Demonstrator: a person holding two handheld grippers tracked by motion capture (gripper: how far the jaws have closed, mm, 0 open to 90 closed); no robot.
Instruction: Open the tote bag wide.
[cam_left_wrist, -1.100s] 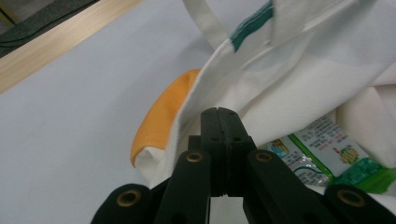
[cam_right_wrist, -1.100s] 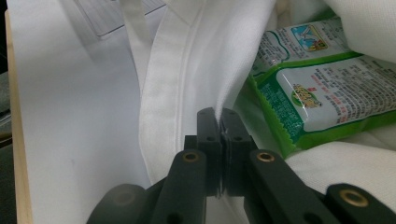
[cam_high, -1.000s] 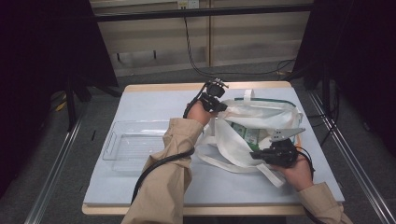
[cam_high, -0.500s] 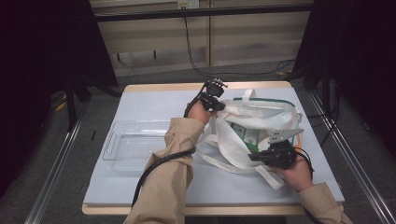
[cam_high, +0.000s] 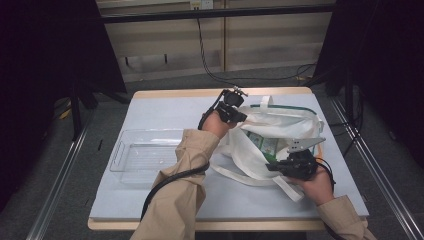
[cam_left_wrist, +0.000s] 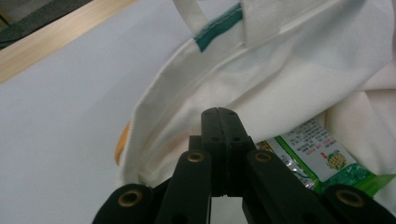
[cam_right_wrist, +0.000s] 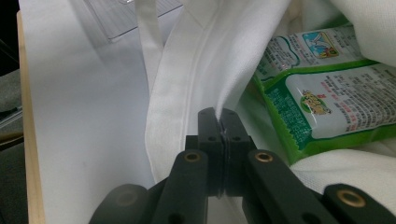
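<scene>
1. The snack packets (cam_right_wrist: 327, 88) inside the white bag (cam_high: 280, 135) have green borders, a white panel and a small cartoon picture. Their printed text is too small to read, and no brand name can be made out.
2. The left gripper view shows a green band (cam_left_wrist: 219, 29) sewn along the bag's rim near a handle strap, and one snack packet lying deep in the opening.
3. The right gripper view shows two packets lying one over the other and a corner of the clear plastic tray (cam_right_wrist: 126, 16) at the top.
4. The high view shows the whole layout: the bag lies on the right half of the bench (cam_high: 160, 107), and the tray (cam_high: 145, 155) stands just left of it, under the left forearm.
5. The left tongs (cam_left_wrist: 223, 114) are closed on the far rim of the bag; the cloth folds over their tips.
6. The right tongs (cam_right_wrist: 219, 116) are closed on the near rim, with a thin fold of cloth pinched between them.
7. The bag's mouth lies between the two tongs, with the packets inside it.
</scene>
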